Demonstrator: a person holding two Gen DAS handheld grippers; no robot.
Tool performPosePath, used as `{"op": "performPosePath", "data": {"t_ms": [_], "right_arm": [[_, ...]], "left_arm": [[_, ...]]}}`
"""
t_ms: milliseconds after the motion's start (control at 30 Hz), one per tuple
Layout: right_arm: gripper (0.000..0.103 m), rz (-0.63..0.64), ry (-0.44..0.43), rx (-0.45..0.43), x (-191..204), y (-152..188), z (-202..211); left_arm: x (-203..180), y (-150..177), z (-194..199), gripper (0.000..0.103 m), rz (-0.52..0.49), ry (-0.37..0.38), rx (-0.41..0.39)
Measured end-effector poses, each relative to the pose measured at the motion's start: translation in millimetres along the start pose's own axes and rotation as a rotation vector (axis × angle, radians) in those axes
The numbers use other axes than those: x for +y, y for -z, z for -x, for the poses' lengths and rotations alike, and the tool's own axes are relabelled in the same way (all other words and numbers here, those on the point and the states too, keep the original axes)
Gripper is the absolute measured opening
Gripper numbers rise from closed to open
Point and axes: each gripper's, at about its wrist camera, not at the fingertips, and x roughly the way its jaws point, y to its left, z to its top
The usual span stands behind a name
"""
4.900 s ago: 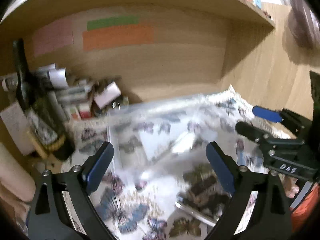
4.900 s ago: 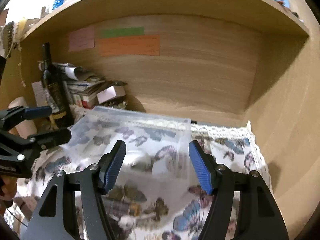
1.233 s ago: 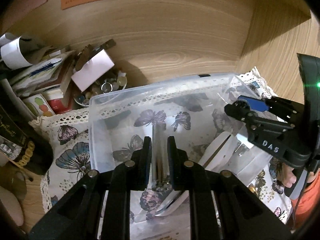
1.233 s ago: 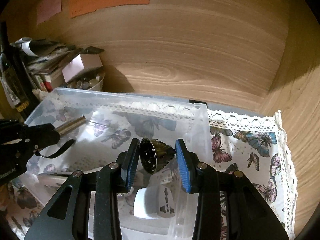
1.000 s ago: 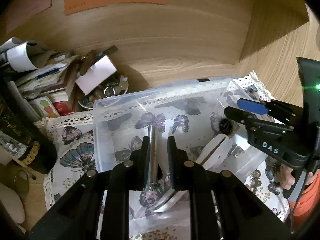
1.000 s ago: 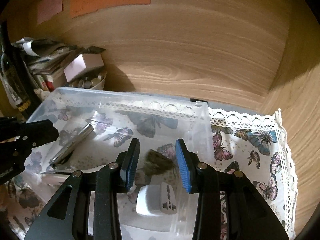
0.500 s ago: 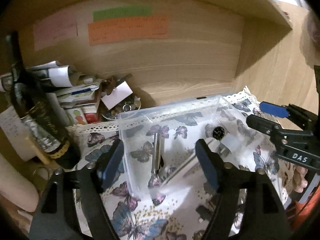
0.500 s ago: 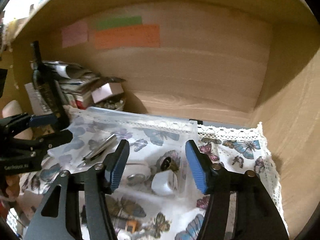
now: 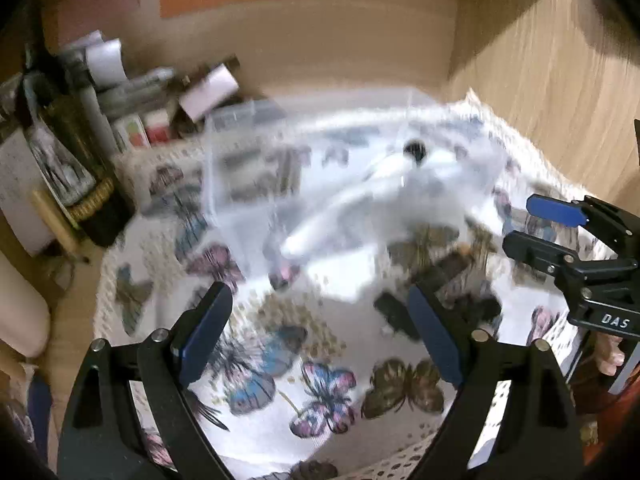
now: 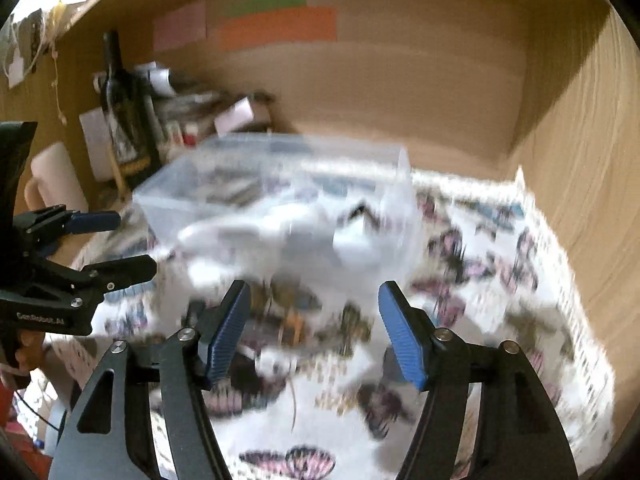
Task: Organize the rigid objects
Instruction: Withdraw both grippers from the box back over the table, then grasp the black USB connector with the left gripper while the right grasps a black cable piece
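A clear plastic bin (image 9: 240,152) (image 10: 280,168) stands on the butterfly cloth (image 9: 288,360) (image 10: 500,280) and holds blurred white and dark objects. My left gripper (image 9: 320,328) is open and empty, drawn back over the cloth in front of the bin; it also shows at the left in the right wrist view (image 10: 116,244). My right gripper (image 10: 314,332) is open and empty above small dark objects (image 10: 292,324) on the cloth; it also shows in the left wrist view (image 9: 536,224). More dark pieces (image 9: 448,276) lie near the bin's front. Both views are motion-blurred.
A dark bottle (image 9: 76,168) (image 10: 124,120) and a heap of papers and boxes (image 9: 160,92) stand at the back left. Wooden walls (image 10: 580,160) close the back and right side. A cream mug (image 10: 52,180) is at far left.
Both grippers let go of their objects into the bin, opened, and pulled back from it toward the front of the cloth. Both cameras are moving fast now.
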Motion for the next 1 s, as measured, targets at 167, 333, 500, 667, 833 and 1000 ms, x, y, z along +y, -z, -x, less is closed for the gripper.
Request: {"op": "performPosePath", "data": {"t_ms": [167,333,500,667,833,1000], "right_arm": [[0.063,-0.024,-0.012,0.065,-1,25,-5],[0.063,-0.035,-0.021,0.074,2,35,1],[0.063,-0.049,-0.043,0.085,6,41,3],[0.063,-0.058,-0.058,0.094,10,44,3],[0.063,-0.062,-0.082,0.104,19,43,-2],[0.063,-0.049,-0.111,0.112,32,38,-9]], "left_arm": [[-8,15,-22,0.09,-0.021,0.045,0.104],[-26,16,-31,0.09,-0.099,0.062,0.137],[-38,7,-40,0.09,-0.162,0.077,0.129],[-39,0,-43,0.056,-0.175,0.135,0.117],[-37,2,-37,0.042,-0.182,0.132,0.1],[-17,10,-21,0.042,-0.11,0.105,0.076]]}}
